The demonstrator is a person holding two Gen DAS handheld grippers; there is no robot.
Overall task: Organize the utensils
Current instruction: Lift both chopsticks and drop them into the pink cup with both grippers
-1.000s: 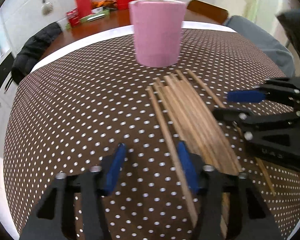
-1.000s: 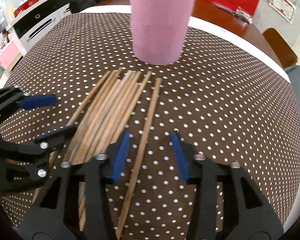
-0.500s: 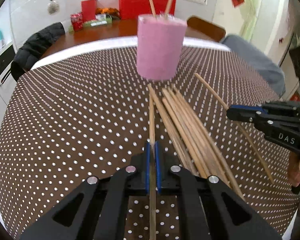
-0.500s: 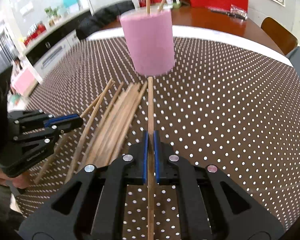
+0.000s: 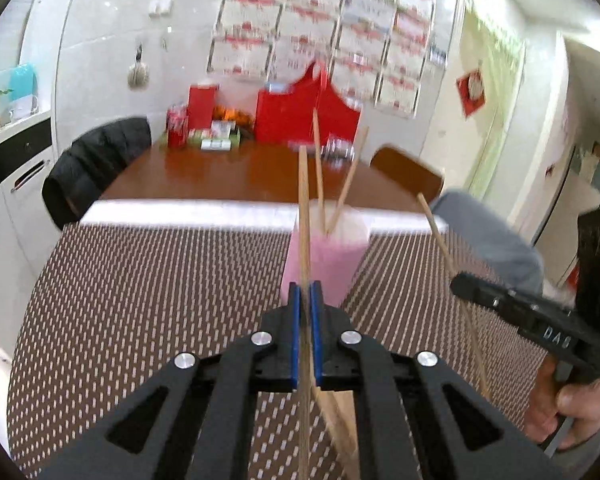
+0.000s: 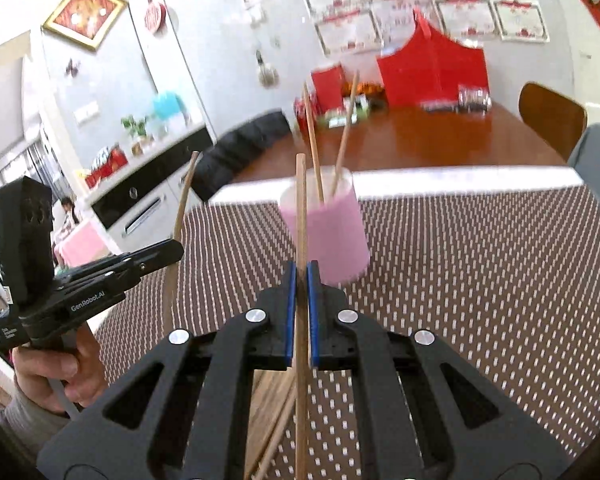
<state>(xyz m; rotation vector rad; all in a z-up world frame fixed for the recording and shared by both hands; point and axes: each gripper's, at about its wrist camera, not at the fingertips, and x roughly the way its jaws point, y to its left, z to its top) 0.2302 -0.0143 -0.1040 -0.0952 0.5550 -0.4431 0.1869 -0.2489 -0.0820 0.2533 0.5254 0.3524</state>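
Brown polka-dot tabletop [image 5: 140,300] carries a pink cup [image 5: 326,264] with two chopsticks [image 5: 319,168] inside — loose ones [image 6: 268,412] lie nearer. Left tongs [image 5: 305,300] and right tongs [image 6: 299,280] each clamp one chopstick [image 5: 304,200], raised before the cup.

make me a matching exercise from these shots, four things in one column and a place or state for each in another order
1. left gripper
2. pink cup
3. loose chopsticks
4. black jacket

a. lying on the dotted tablecloth
b. draped over a chair
c. shut on a single chopstick
d. standing upright with two chopsticks inside

Pairs: 1-c, 2-d, 3-a, 4-b
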